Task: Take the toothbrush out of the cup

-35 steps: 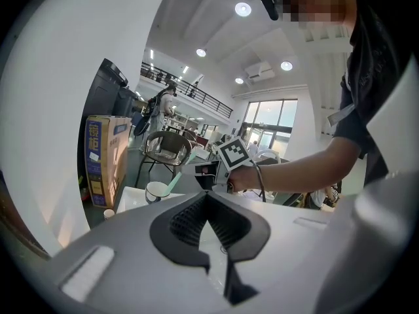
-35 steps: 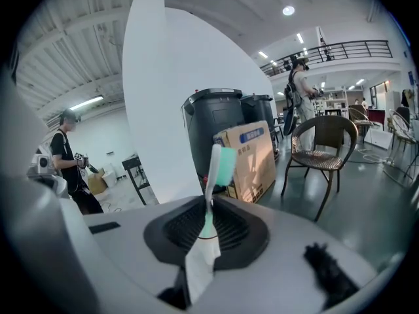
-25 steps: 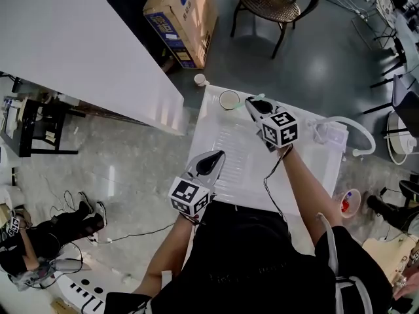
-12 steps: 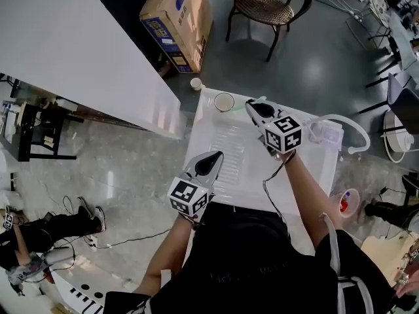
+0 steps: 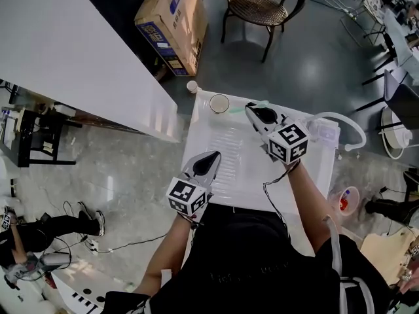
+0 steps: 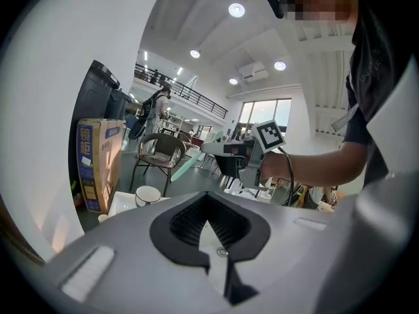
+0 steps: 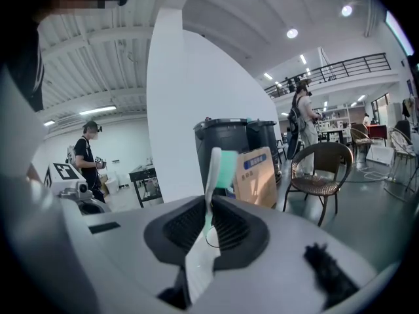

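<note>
A white cup stands near the far edge of the white table; the left gripper view shows this cup too. My right gripper hangs in the air to the right of the cup, apart from it. It is shut on a toothbrush with a white handle and a pale green head, which sticks up out of the jaws. My left gripper rests low over the table's near side, jaws together with nothing between them.
A cardboard box, a wicker chair and a small paper cup are on the floor beyond the table. A white hose and clear plastic lie at the table's right end. A large white counter stands to the left.
My right gripper has risen and drawn away from the cup to the right, with the toothbrush in it. The left gripper has stayed put.
</note>
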